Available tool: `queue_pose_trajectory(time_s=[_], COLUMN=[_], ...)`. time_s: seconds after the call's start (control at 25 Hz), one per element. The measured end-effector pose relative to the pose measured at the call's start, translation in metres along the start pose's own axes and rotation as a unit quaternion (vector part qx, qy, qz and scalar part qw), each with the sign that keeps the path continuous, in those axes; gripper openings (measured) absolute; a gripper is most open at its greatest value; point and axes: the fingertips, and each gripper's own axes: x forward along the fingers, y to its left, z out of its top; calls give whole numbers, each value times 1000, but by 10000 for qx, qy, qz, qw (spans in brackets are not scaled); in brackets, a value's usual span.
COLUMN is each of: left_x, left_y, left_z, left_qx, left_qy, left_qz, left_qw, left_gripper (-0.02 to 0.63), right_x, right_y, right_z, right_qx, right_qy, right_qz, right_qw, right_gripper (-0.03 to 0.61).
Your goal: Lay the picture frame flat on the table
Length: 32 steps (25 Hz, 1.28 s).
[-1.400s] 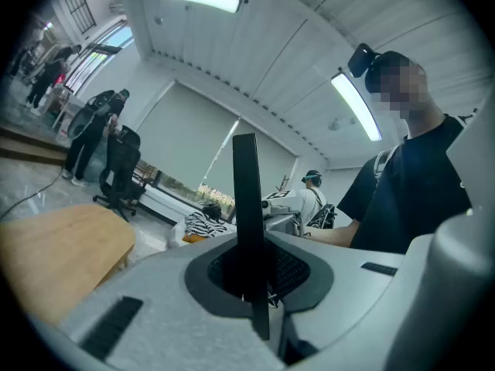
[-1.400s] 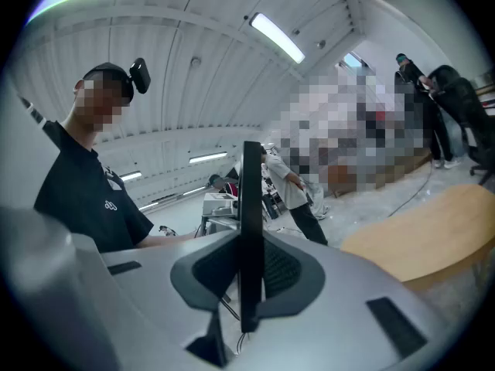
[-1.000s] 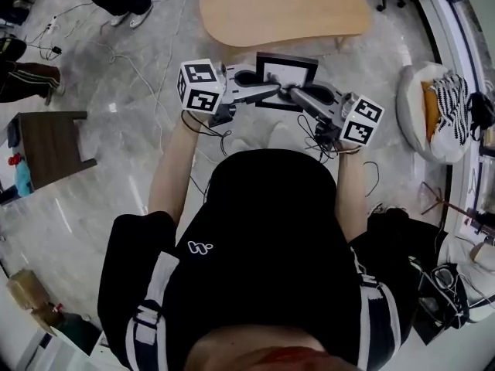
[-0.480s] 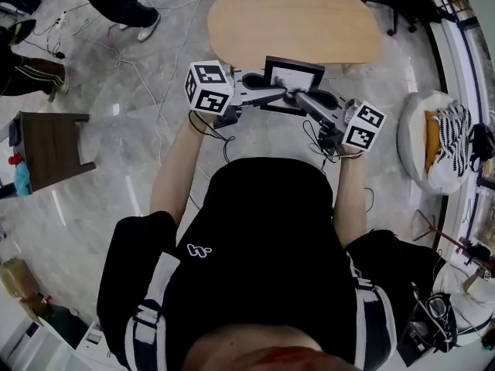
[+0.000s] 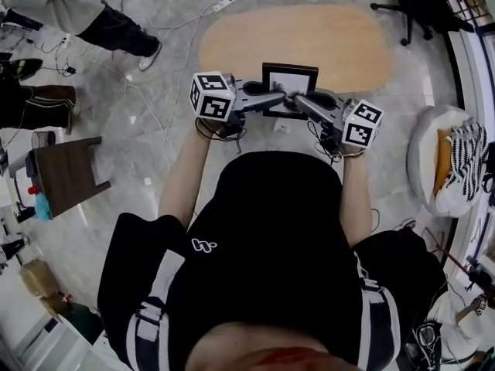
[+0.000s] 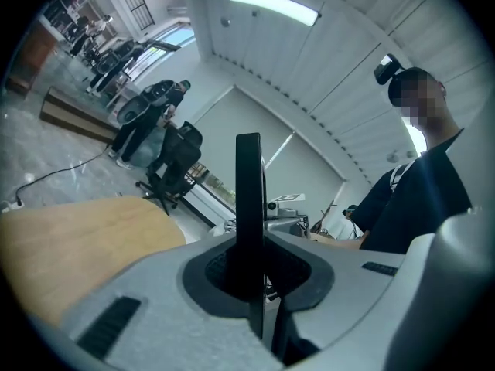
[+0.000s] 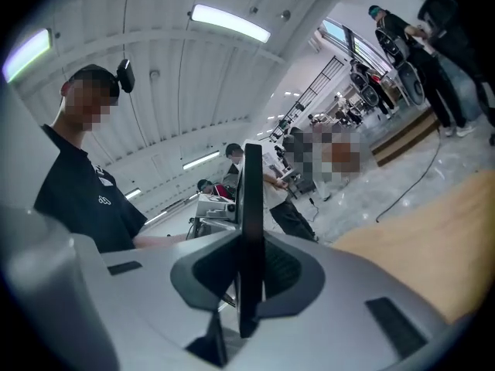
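Observation:
A black picture frame (image 5: 290, 89) with a white mat hangs in the air in front of me, over the near edge of a light wooden table (image 5: 294, 35). Both grippers clamp its lower edge. My left gripper (image 5: 280, 96) is shut on it from the left, my right gripper (image 5: 292, 98) from the right. In the left gripper view the picture frame (image 6: 249, 207) shows edge-on, a thin black bar pinched between the jaws. The right gripper view shows the picture frame (image 7: 250, 230) edge-on too, gripped the same way, with the table (image 7: 433, 230) at lower right.
A small dark wooden side table (image 5: 66, 170) stands on the grey floor at left. Cables (image 5: 147, 91) trail over the floor. A person (image 5: 85, 10) stands at upper left. An office chair (image 5: 421, 2) is at upper right, a white beanbag (image 5: 448, 168) at right.
Both grippers carried the frame forward to the table, which now lies closer. The grip on the frame's lower edge is unchanged.

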Motion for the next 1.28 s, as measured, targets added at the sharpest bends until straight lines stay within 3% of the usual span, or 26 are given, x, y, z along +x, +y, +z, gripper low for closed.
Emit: queue_pose_trajectory(time_s=[0.24,0.44,0.64,0.76,0.88,1.08,1.28], left_x=[35,30,27,18,12,12,14], left_y=[48,113,146,189,241,313,356], left_z=[20,34,23,13,-15,-97,-164], left_qx=[-204,-1025,-1351,-1587,-1866,-2457,-2665], left_qy=[103,-138,-90,-14,42,-42,71], left_qz=[18,309,633,695,724,732,755], left_qw=[9997,9942,9888,9849,9798,9666,9608], left_gripper=[34,52,57,58,60,71,75], right_x=[-16,11,23,44,66,82,90], right_y=[-57,-114,-144,-182,-228,-294,-334], right_z=[21,35,23,13,-18,-99,-167], right_qx=[219,538,933,1148,1471,1860,2162], right_qy=[0,388,451,444,478,713,713], right_qz=[-140,-170,-49,-75,-177,-473,-574], right_qw=[9997,9977,9946,9924,9878,9788,9721], right_gripper=[56,57,57,57,57,57,57])
